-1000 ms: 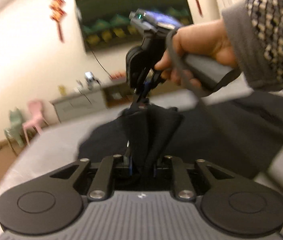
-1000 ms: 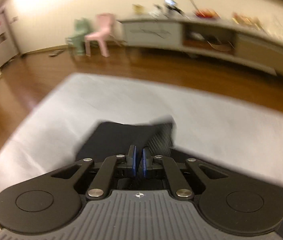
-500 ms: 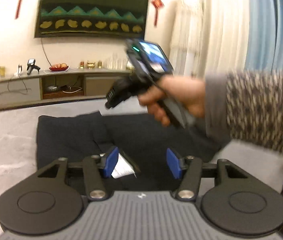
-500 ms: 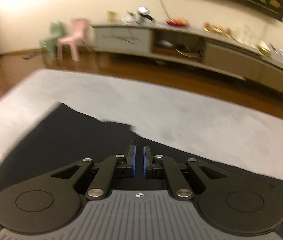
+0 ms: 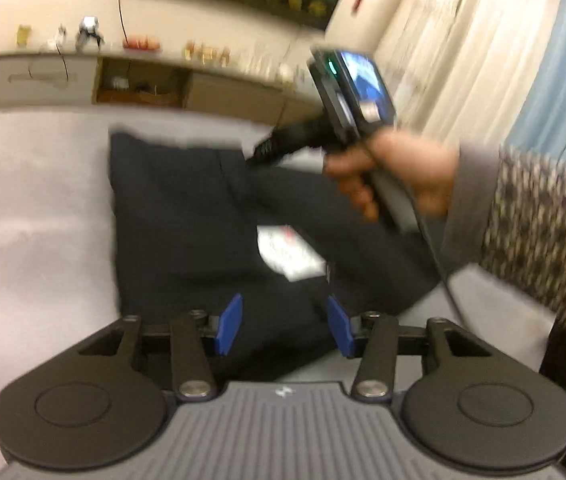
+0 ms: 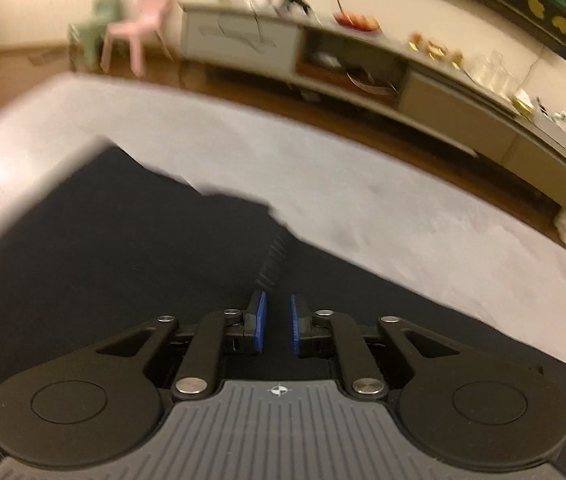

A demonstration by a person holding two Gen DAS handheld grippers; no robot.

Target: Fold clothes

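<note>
Since a second ago both tools have let go of the dark garment [image 5: 187, 216], which lies folded on the grey tabletop [image 5: 35, 200].

Left wrist view: left tool [image 5: 285, 326] half wide, jaws closing, garment beneath, unpinched; right tool [image 5: 257, 156] ahead in a hand [image 5: 399, 176].

Right wrist view: right tool [image 6: 276, 322] narrow, jaws opening, empty, above the cloth.

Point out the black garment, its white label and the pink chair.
Garment [image 5: 179, 216]: left wrist view, on the flat folded panel.
Label [image 5: 287, 254]: left wrist view, on the middle of the white tag.
Pink chair [image 6: 139, 26]: right wrist view, on the seat.
</note>
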